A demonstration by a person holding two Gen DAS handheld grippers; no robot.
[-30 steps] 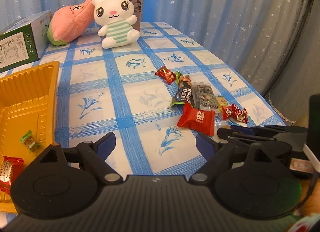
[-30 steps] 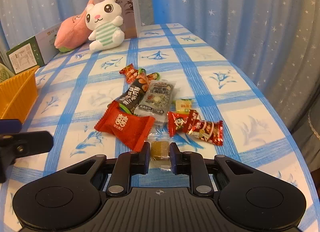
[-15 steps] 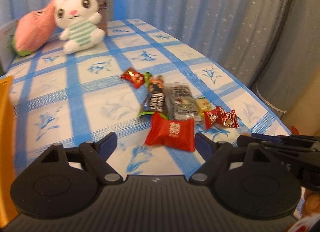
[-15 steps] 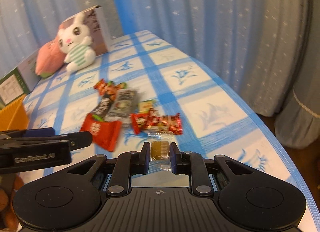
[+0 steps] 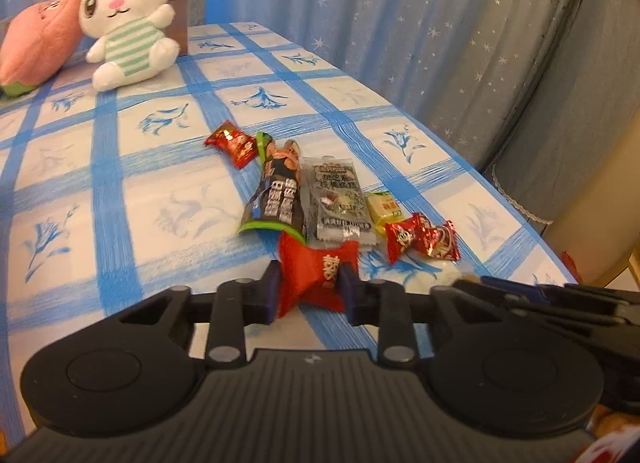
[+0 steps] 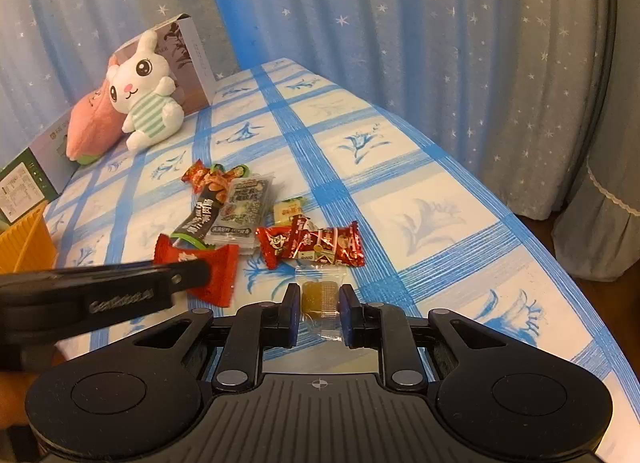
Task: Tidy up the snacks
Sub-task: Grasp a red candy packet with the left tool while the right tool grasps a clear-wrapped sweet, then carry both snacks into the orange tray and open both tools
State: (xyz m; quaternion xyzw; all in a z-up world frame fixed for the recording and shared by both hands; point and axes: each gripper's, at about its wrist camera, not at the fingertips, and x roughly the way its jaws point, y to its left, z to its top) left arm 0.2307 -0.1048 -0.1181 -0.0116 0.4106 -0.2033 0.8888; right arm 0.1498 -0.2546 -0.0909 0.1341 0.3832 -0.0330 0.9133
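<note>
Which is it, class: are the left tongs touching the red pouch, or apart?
Touching. The left wrist view shows the left tongs with both fingers pressed against the red pouch, creasing its sides.

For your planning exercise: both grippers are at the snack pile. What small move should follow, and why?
Probably lift both. The left gripper has its jaws shut on the red candy packet, the right gripper on the clear-wrapped amber candy; the orange tray lies leftward.

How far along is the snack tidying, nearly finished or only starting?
Midway at best. In hand: the left gripper has its jaws closed on the big red packet, and the right gripper holds a clear-wrapped brown candy. Still on the tablecloth: the black snack bar, grey packet, yellow candy and small red candies. The orange tray is barely visible.
</note>
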